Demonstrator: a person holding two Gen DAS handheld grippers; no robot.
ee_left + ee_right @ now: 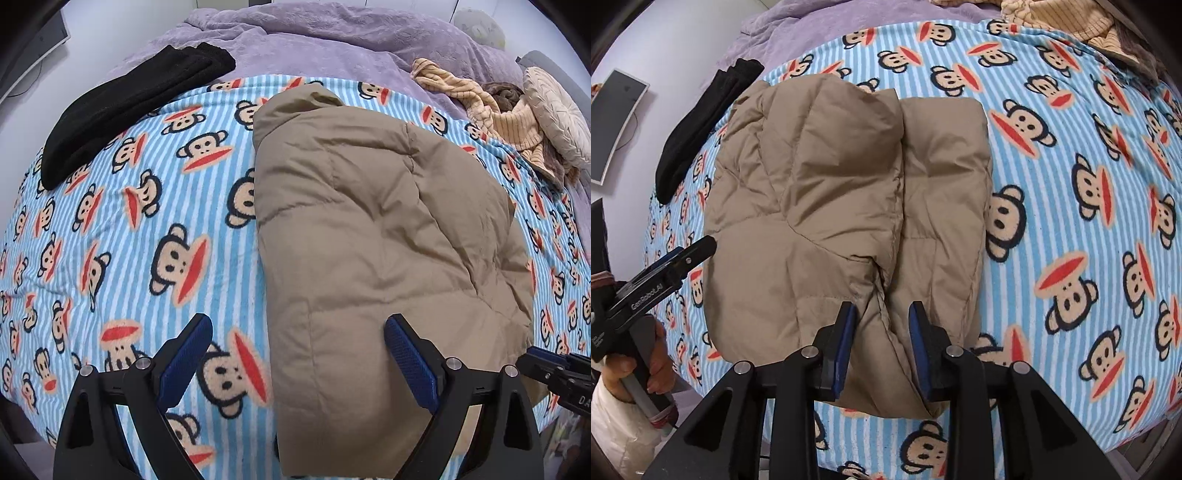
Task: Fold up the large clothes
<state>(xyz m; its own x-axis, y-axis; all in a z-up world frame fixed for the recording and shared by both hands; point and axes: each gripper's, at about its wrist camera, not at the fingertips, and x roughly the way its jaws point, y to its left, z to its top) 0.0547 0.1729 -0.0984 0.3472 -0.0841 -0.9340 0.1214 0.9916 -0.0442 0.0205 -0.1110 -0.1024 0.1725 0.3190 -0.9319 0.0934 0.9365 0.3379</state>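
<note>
The tan puffer jacket is lying folded on the monkey-print blanket. Its near hem is being straddled by the right tongs, parted; the left tongs are spread. Both hem layers should be pinched deeply.

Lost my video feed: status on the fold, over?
Both hand-held grippers open, left, right. Tan puffer jacket folded on monkey blanket. Nothing blocking.

Bed fills both views, covered by blue-striped monkey-print blanket. Purple plush duvet bunched at 12 o'clock. Round cream pleated cushion at 2 o'clock, beside crumpled striped tan fabric. Pale wall at 10 o'clock, with white-framed dark screen. Even indoor light.
</note>
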